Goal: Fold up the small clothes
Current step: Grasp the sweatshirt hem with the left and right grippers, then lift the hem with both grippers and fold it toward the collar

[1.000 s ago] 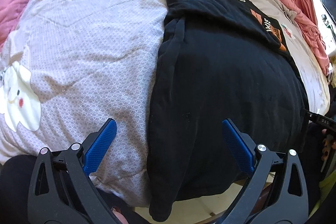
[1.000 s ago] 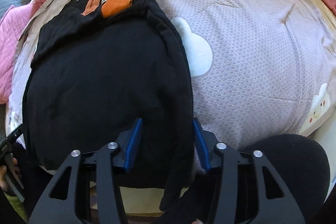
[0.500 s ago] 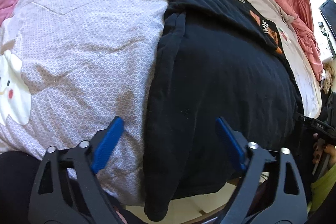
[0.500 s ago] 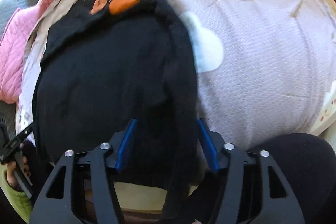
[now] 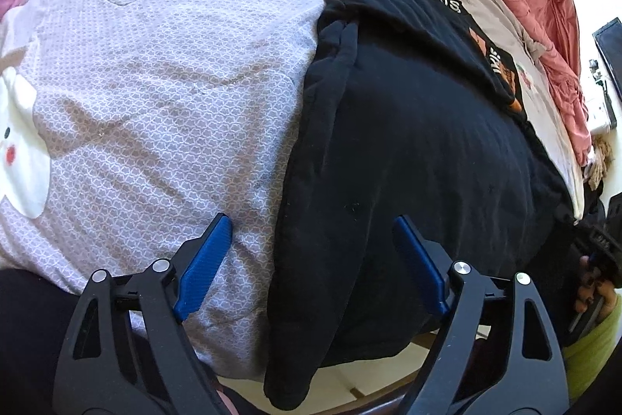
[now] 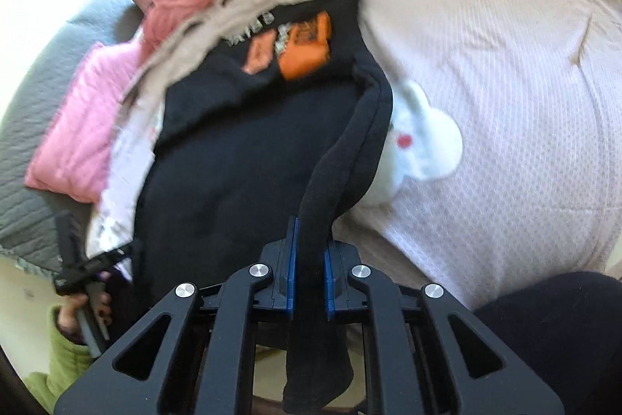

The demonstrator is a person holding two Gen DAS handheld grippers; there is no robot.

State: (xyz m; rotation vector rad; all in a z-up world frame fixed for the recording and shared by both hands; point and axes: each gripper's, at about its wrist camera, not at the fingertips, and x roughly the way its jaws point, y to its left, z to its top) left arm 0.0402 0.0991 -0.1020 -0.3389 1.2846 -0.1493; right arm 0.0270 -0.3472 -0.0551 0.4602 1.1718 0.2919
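Right tongs [image 6: 309, 263] clamped on black garment's [image 6: 248, 158] lifted edge; left tongs [image 5: 311, 255] agape.

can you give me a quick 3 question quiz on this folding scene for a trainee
1. True or false: the right gripper has its fingers shut on the sleeve of the black shirt.
2. Multiple choice: the left gripper is A) shut on the shirt, B) open above the shirt's near edge, C) holding the pink pillow.
3. Fill in: the print on the black shirt is mostly ____ in colour.

Key: 1 true; 2 B; 3 orange.
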